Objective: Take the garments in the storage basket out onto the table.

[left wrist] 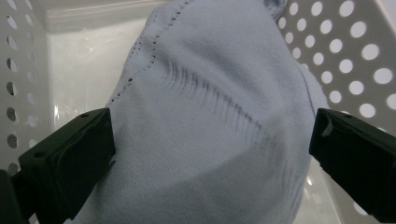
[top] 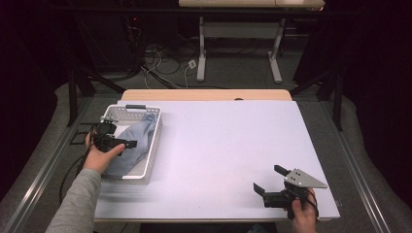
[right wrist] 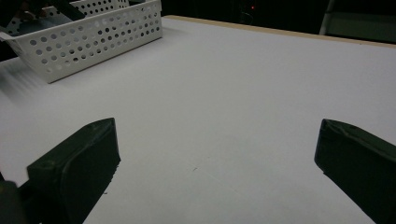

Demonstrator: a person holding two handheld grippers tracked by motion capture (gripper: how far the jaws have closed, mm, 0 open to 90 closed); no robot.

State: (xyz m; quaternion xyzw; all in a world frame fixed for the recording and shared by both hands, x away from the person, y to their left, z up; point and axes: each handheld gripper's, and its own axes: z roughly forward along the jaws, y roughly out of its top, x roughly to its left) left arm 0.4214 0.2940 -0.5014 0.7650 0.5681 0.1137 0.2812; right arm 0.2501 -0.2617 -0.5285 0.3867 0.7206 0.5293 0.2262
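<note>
A white perforated basket [top: 154,145] stands on the left side of the white table [top: 228,145]. A light blue cloth [top: 141,136] lies bunched inside it, one end draped up to the far right corner. My left gripper [top: 124,136] reaches into the basket from the left. In the left gripper view the cloth [left wrist: 210,102] bulges between the jaws of my left gripper [left wrist: 212,144], which stand wide apart on either side of it. My right gripper [top: 269,179] hovers open near the table's front right corner with nothing between its jaws; the right gripper view has the same gripper [right wrist: 217,154] above bare table.
The basket [right wrist: 93,37] sits far off at the upper left in the right gripper view. Its holed walls [left wrist: 345,56] close in on both sides in the left gripper view. A second table and floor cables [top: 165,63] lie beyond the far edge.
</note>
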